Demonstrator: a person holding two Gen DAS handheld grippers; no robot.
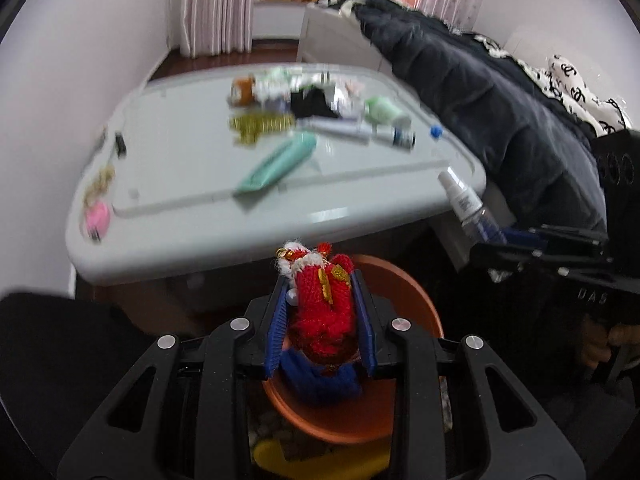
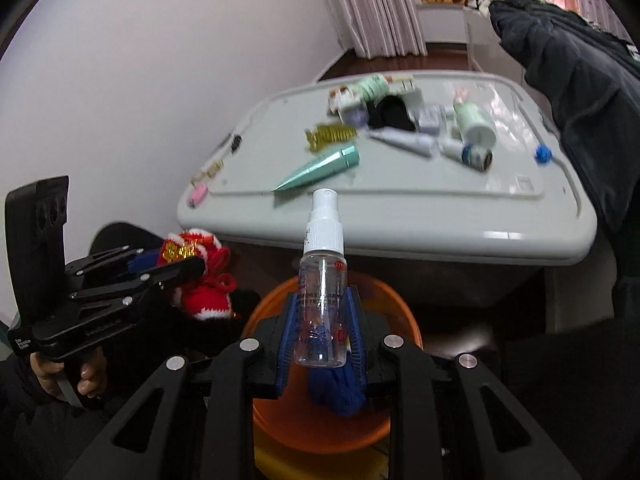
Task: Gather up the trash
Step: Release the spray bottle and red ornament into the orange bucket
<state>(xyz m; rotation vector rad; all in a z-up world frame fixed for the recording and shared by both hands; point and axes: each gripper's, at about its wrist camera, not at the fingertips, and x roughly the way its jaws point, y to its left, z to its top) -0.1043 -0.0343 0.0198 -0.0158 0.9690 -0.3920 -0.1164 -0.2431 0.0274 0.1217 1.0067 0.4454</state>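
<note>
Trash is held in both grippers above an orange bin [image 1: 400, 288] that sits directly below them: a knitted red ornament [image 1: 320, 304], soft, light and judged unlikely to slip, is clamped across its body by the left gripper [image 1: 322, 320], while a clear spray bottle [image 2: 322, 296], rigid, smooth and seemingly near empty, is pinched at its lower barrel by the right gripper [image 2: 322, 332], nozzle pointing away. A blue knitted item [image 2: 336, 392] is seen already inside the bin. Beyond the fingertips, a grey table [image 2: 400, 216] is strewn with tubes and bottles, the teal tube [image 2: 320, 168] nearest, best gripped mid-body.
</note>
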